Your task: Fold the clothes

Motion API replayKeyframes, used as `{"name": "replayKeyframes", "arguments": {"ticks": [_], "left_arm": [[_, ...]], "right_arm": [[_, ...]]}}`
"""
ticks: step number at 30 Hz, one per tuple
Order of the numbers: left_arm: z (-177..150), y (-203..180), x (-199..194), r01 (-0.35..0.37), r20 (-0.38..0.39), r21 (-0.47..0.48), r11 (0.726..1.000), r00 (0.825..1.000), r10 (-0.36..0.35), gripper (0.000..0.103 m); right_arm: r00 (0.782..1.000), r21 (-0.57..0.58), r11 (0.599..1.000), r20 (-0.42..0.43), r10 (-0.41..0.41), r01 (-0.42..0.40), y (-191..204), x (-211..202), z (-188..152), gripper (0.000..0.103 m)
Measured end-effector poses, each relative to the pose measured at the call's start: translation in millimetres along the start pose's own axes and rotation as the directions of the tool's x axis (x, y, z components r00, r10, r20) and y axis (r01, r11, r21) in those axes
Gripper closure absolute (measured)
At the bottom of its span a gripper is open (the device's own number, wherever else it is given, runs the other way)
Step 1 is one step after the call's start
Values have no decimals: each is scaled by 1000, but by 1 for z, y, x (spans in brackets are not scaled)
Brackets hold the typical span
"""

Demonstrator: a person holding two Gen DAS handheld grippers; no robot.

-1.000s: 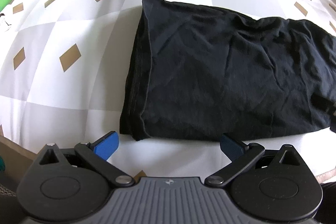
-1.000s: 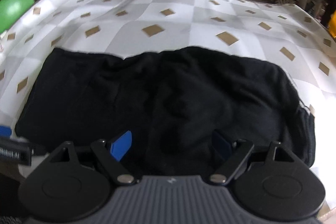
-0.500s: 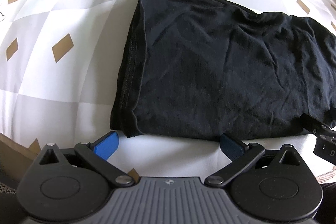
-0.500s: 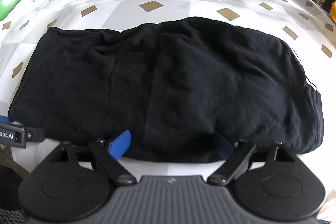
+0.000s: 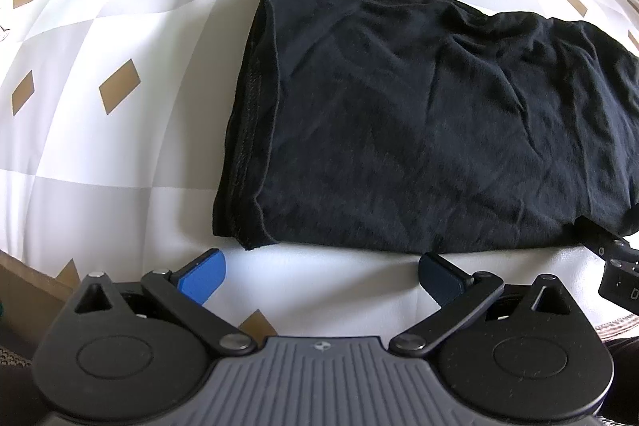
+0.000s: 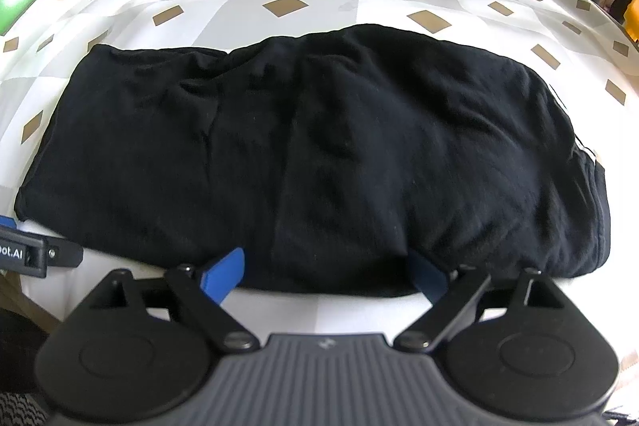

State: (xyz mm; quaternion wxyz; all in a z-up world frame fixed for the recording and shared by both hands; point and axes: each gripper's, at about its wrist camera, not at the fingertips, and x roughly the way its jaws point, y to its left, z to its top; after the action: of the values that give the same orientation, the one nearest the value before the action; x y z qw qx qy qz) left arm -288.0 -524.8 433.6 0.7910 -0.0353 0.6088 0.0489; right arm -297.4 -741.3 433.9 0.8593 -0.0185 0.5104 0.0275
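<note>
Left gripper (image 5: 321, 276): jaws spread wide, nothing between the blue pads, poised just short of the near hem of the black folded garment (image 5: 431, 130), apart from the cloth. Right gripper (image 6: 325, 272): jaws opening, near edge of the garment (image 6: 303, 154) lying between the pads, right pad partly tucked under the fabric, no pinch visible.

Garment spread on the checked bedcover (image 5: 120, 38), close to the near edge of the bed, already doubled into a broad band. Long axis running left to right across both views, parallel to the near bed edge; stitched hem layers stacked at the left end, bulkier rounded end with a pale strip at the right.

Risks, as judged: closing the left pads too shallow and catching only the top layer, so the stack peels apart on lifting. On the right, fabric draped over one pad, likely to snag and drag the fold out of line on withdrawal. Uneven lifting of the two ends, twisting the band. Loose wrinkles across the middle, liable to set into the next fold.
</note>
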Motion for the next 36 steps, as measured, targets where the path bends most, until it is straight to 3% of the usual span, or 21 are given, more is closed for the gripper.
{"name": "replayKeyframes", "arguments": {"ticks": [7,11,16,19,21,26,31,36], "left_arm": [[0,1,-2,8,-6,-19,1000,1000,-8,0],[3,11,-8,39,18,-101,994,999,-37,0],[12,34,-23,6,82,-221,975,997,12,0],[20,48,-44,56,130,-306,950,991,-17,0],[32,58,-50,50,146,-333,942,989,-1,0],[61,78,-64,62,163,-336,940,987,-7,0],[78,97,-77,61,227,-282,957,974,4,0],[74,118,-82,94,253,-347,933,967,-3,0]], "right_arm": [[1000,-14,1000,-7,-8,8,4,-3,-1,13],[1000,-22,1000,0,-19,19,7,-5,-1,16],[998,-88,996,63,-26,32,21,-15,0,25],[995,-132,991,98,35,-22,35,-23,2,30],[990,-177,982,115,85,-64,48,-28,4,33],[970,-332,932,138,200,-145,91,-39,4,38],[955,-448,874,121,270,-191,134,-38,3,38],[948,-498,839,93,304,-220,166,-28,7,38]]}}
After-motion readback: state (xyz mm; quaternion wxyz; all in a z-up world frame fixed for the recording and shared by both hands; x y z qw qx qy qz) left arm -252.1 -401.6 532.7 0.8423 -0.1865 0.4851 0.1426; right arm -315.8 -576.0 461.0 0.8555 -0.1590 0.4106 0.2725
